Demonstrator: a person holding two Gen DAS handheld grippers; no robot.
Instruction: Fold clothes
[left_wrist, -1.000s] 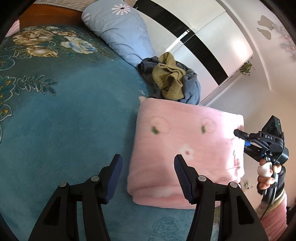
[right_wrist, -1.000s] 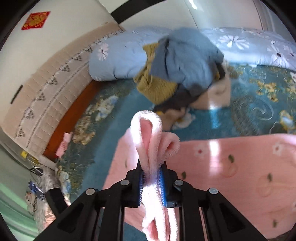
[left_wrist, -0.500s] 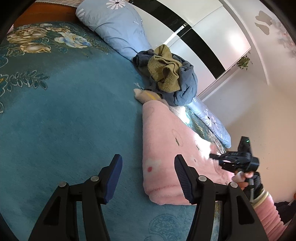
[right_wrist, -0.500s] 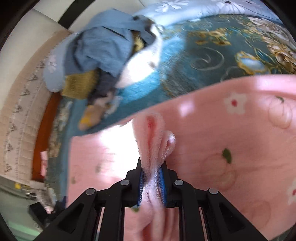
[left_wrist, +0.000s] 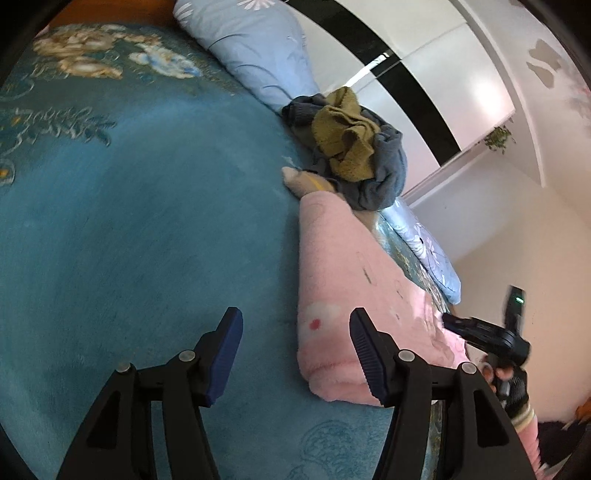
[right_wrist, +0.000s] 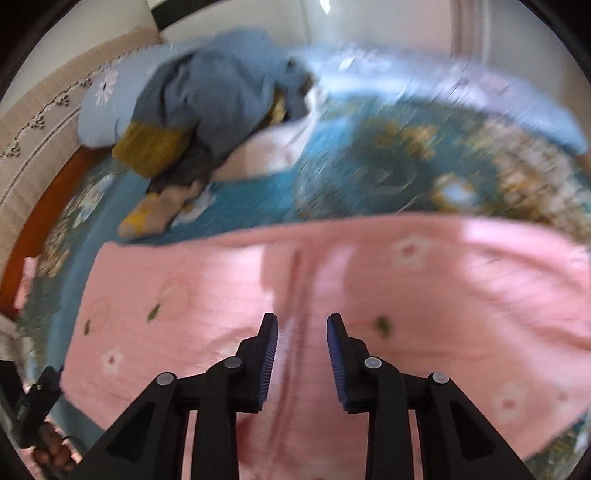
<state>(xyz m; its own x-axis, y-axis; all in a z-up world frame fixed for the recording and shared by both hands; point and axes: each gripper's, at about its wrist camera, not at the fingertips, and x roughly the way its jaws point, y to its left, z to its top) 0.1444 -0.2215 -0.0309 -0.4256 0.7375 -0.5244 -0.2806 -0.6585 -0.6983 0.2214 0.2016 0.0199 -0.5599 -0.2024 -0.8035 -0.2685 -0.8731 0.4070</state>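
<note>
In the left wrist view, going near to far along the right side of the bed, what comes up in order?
Left gripper → folded pink garment → beige item poking out beyond it → heap of grey-blue and olive clothes → light blue floral pillow.

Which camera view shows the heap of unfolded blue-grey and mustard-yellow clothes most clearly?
The left wrist view: the heap of unfolded blue-grey and mustard-yellow clothes is sharp there, lying against the pale blue flowered pillow. The right wrist view shows the heap larger but smeared by motion blur.
</note>
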